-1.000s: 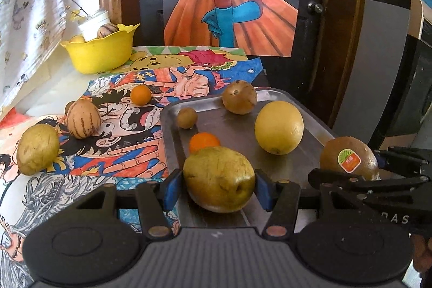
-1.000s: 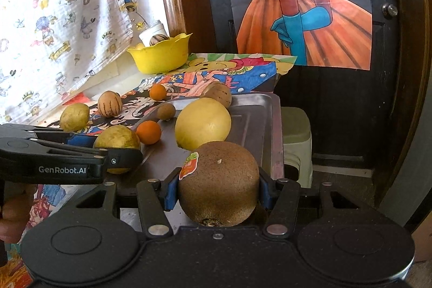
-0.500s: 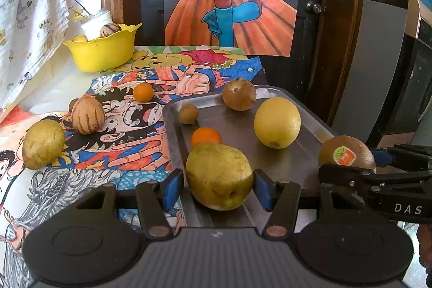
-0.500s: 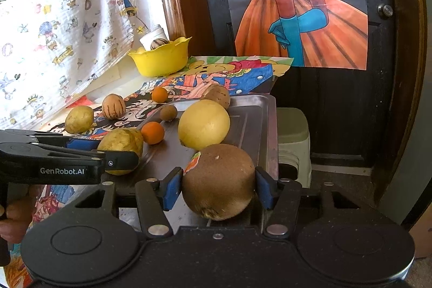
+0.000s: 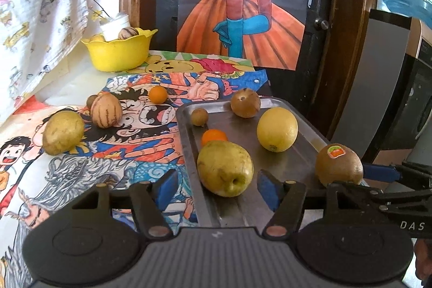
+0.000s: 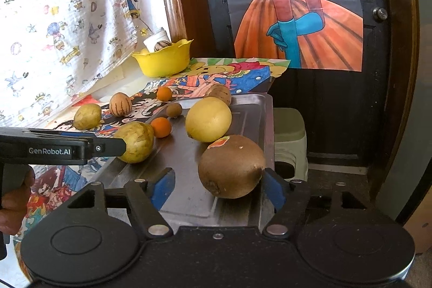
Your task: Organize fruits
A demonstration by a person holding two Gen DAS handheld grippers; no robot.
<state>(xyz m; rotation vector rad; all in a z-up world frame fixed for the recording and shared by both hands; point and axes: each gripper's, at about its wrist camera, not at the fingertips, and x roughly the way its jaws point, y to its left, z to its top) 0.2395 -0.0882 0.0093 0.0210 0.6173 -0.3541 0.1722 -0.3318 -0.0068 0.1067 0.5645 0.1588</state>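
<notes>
A yellow-green pear rests on the metal tray between the pads of my left gripper. Its jaws are opening and neither pad presses the fruit. A brown kiwi with a sticker sits near the tray's right edge, inside my right gripper. Those jaws are opening too, with a clear gap at the left pad. A yellow lemon, a small orange, a small brown fruit and a larger brown fruit also lie on the tray.
On the cartoon cloth left of the tray lie a yellowish fruit, a striped fruit and a small orange. A yellow bowl stands at the back left. A stool is below the tray's right side.
Both grippers' jaws have spread off the pear and the kiwi, which now sit on the tray. Both grippers have drawn back slightly.
</notes>
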